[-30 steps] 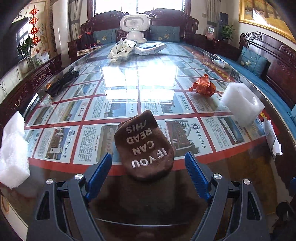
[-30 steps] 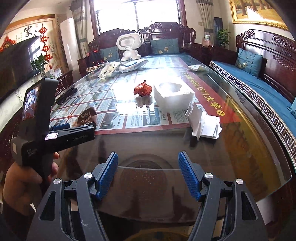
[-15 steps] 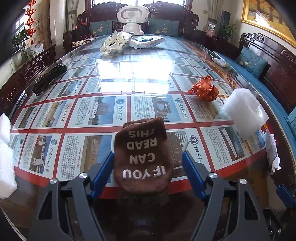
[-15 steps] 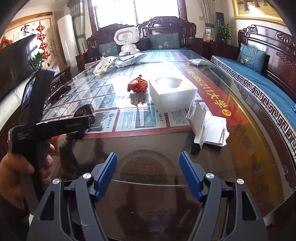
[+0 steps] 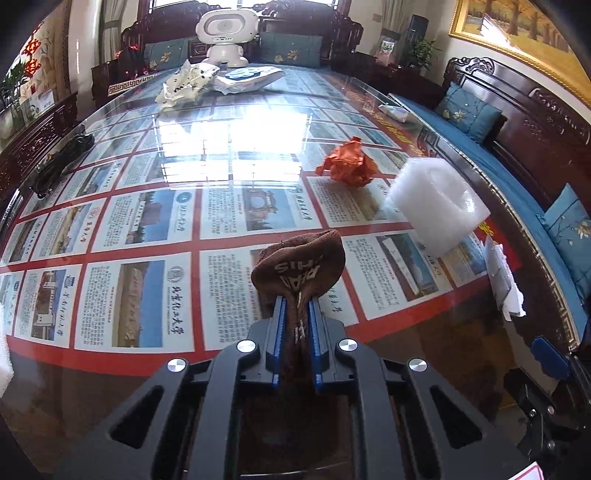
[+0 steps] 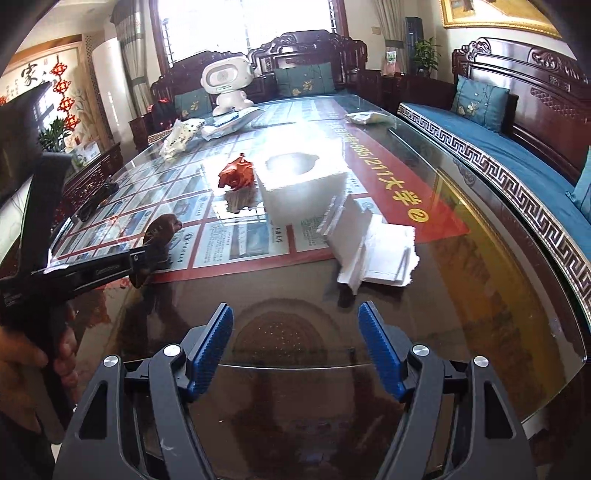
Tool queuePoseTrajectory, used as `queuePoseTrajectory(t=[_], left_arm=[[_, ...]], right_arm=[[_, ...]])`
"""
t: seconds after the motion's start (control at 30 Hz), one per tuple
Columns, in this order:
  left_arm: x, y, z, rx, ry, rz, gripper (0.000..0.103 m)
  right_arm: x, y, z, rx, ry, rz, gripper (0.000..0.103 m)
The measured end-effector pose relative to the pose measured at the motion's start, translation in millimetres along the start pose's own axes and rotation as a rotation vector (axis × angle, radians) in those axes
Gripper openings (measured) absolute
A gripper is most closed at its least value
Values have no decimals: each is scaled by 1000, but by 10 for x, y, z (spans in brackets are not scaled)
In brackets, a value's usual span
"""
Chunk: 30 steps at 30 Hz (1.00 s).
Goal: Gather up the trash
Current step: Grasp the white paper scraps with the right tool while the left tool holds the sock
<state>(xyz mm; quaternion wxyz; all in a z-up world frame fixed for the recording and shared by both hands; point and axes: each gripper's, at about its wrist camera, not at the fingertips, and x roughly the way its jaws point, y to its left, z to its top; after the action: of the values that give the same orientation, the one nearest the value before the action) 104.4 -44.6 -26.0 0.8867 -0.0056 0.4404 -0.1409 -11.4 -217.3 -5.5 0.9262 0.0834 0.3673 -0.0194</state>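
A brown sock [image 5: 299, 258] with white lettering is pinched and bunched up between the blue pads of my left gripper [image 5: 295, 302], which is shut on it at the near end of the glass table [image 5: 258, 147]. The right wrist view shows the same grip from the side, with the sock [image 6: 162, 229] sticking out of the left gripper [image 6: 142, 258]. My right gripper [image 6: 295, 314] hovers over the dark near edge of the table. Its jaws are opening and nothing is between them. Ahead of it lie flat white foam pieces [image 6: 373, 247], a white foam block [image 6: 303, 184] and crumpled orange paper [image 6: 236, 173].
A white toy robot [image 5: 221, 31], crumpled white paper [image 5: 184, 83] and a plastic bag lie at the far end. A black cable [image 5: 59, 162] lies along the left edge, with more white foam [image 5: 3, 354] at the near left. A carved bench with blue cushions [image 6: 480, 99] runs along the right.
My left gripper moved forward around the sock and its jaws closed on it, bunching it upward. My right gripper drifted a little nearer the foam pieces.
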Motion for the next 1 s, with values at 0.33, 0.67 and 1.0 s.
queuePoseTrajectory(t=[0.33, 0.67, 1.0], left_arm=[[-51, -435, -37, 62, -3, -65, 12], [-21, -500, -26, 74, 6, -87, 12], [2, -495, -3, 70, 10, -91, 12]], right_arm=[[178, -172, 322, -4, 2, -64, 55], [588, -73, 606, -38, 59, -103, 51], [598, -96, 580, -23, 61, -50, 14]])
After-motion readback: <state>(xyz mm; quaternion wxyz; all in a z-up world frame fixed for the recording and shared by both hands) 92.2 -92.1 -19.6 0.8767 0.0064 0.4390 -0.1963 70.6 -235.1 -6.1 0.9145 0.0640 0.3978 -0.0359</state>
